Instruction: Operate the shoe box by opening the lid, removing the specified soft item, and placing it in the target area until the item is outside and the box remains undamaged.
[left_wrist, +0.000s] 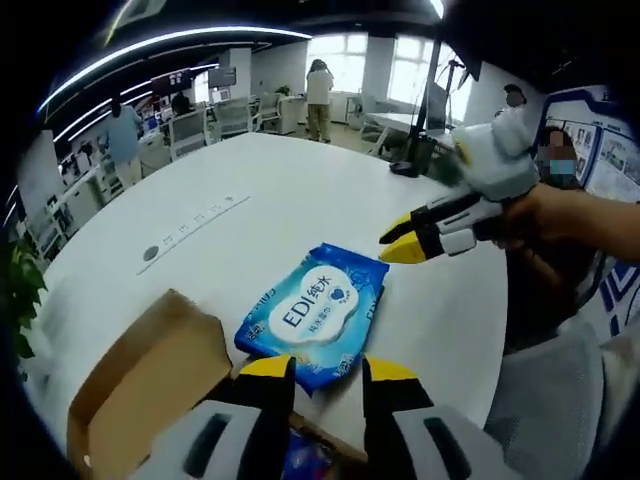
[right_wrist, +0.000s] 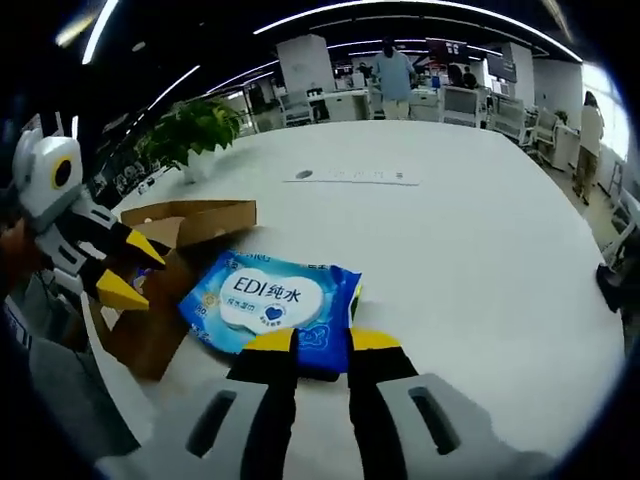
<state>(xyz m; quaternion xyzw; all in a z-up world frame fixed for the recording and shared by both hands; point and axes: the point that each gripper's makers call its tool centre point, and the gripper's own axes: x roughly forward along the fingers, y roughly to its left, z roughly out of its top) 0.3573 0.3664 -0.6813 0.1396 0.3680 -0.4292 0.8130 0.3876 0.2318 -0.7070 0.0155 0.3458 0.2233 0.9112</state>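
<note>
Resting flat on the desk (right_wrist: 480, 260), wipes (right_wrist: 270, 300) lie outside the box (right_wrist: 190, 225), at its 3 o'clock. Left claw (left_wrist: 327, 372) and right claw (right_wrist: 322, 340) both released, hovering clear; placement looks done.

A broad white round table (right_wrist: 480, 230) fills an open-plan office, a flush grey strip of power sockets (right_wrist: 352, 177) set into its top. A leafy green potted plant (right_wrist: 195, 128) stands at the table's edge. Beyond, people stand among white desks (left_wrist: 215, 118) beneath long curved ceiling light strips (left_wrist: 150, 45).
</note>
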